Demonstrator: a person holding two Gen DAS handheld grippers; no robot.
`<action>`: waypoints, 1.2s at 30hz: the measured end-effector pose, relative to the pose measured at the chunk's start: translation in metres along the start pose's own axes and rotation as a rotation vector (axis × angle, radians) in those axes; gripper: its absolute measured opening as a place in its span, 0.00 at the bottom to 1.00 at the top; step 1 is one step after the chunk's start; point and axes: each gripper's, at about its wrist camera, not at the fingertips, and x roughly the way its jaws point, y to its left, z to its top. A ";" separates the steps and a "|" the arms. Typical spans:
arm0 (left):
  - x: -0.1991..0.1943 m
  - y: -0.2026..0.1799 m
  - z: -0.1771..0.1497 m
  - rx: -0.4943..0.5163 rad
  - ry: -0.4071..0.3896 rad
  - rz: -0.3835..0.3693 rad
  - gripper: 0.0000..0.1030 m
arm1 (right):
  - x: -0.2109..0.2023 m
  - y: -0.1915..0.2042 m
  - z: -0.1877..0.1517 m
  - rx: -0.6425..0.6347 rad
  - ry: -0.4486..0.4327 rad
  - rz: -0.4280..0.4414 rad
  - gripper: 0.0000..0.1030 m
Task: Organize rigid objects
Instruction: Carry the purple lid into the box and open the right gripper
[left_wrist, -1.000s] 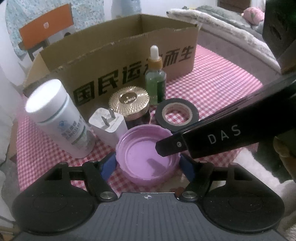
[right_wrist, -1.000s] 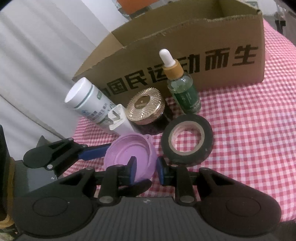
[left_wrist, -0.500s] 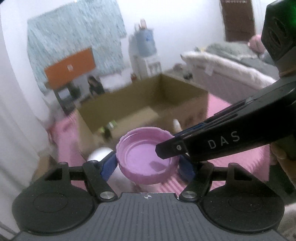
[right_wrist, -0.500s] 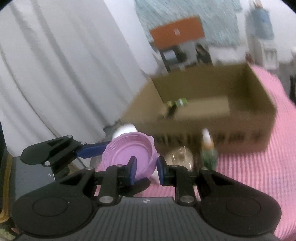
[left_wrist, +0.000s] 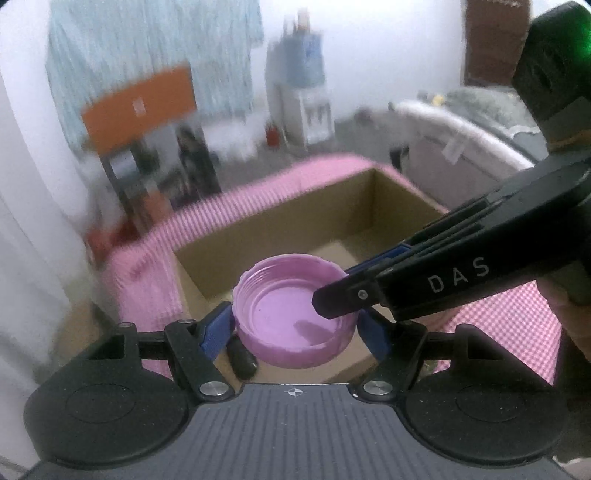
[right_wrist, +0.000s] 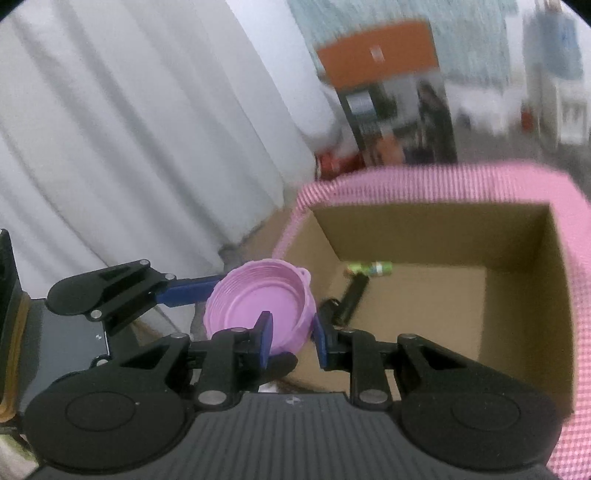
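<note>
Purple lid, open side up, is held in the air above the near end of the open cardboard box, directly ahead of both tools. Left tool is clenched across the lid's width, one blue pad against each outer side. Right tool pinches the lid's rim, one finger inside the wall and one outside; in the left view it comes in from the right, over the lid.

Box stands on the bench under a pink checked cloth. Beyond the right tool, on the box floor, lie a small green bottle and a dark stick-shaped item; what the latter is cannot be told.

Step in hand, by my judgement: placing the lid into the box. Recommended: keep the lid level, lower it ahead of the tools onto bare floor short of the dark item, free one tool before the other so the lid does not flip, then lift both straight up clear of the walls.

Legible writing: "DAS" in white on the right tool's finger. Nothing else can be read; the background is blurred.
</note>
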 end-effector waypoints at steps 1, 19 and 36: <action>0.014 0.005 0.004 -0.016 0.041 -0.021 0.71 | 0.011 -0.008 0.007 0.022 0.038 -0.001 0.25; 0.139 0.021 -0.003 -0.097 0.477 -0.132 0.72 | 0.136 -0.088 -0.002 0.191 0.459 -0.039 0.26; 0.093 0.031 -0.001 -0.168 0.329 -0.161 0.87 | 0.095 -0.070 0.015 0.151 0.332 0.005 0.50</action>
